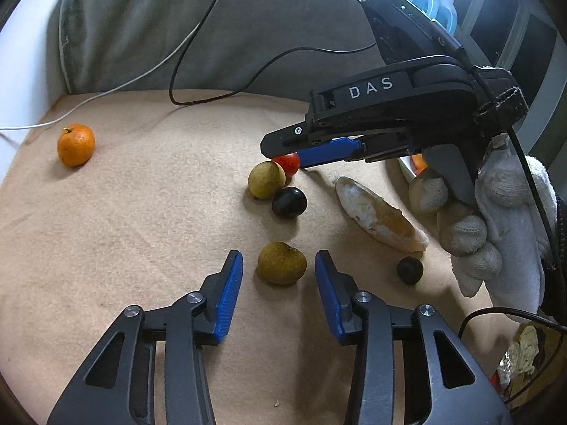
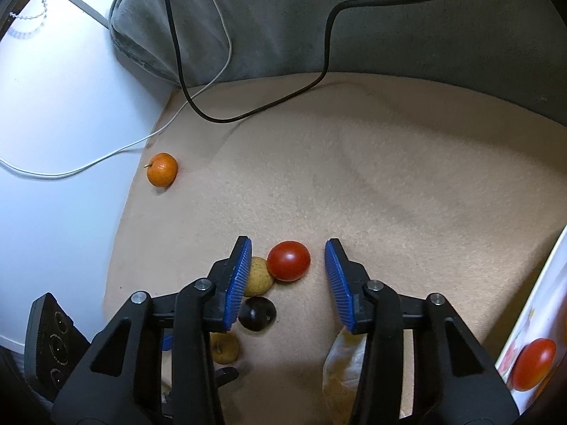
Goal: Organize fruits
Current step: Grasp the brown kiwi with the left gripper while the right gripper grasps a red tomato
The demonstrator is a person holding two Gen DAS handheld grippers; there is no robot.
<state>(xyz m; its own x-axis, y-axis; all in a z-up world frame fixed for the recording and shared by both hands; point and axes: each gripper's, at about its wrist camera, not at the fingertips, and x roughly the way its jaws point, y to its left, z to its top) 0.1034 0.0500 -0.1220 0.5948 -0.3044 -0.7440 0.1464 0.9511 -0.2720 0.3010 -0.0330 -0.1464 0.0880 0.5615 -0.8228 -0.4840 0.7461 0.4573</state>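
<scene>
Beige blanket point(image 2: 389, 177) carries loose fruit. White tray point(image 2: 531, 336) at its right edge holds one red tomato point(image 2: 533, 364). Left gripper point(image 1: 279, 265) fingers straddle a yellow-green fruit point(image 1: 281, 263), not touching; right gripper point(image 2: 288, 260) fingers likewise straddle another tomato point(image 2: 288, 260).

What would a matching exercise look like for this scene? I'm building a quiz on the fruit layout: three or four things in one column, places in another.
Things:
1. red tomato
2. orange mandarin
3. yellow-green fruit
4. bread piece

Places:
A. far left, alone near the white cable
B. between the left gripper fingers
C. between the right gripper fingers
D. lying right of the dark fruit

Pairs: 1-C, 2-A, 3-B, 4-D
</scene>
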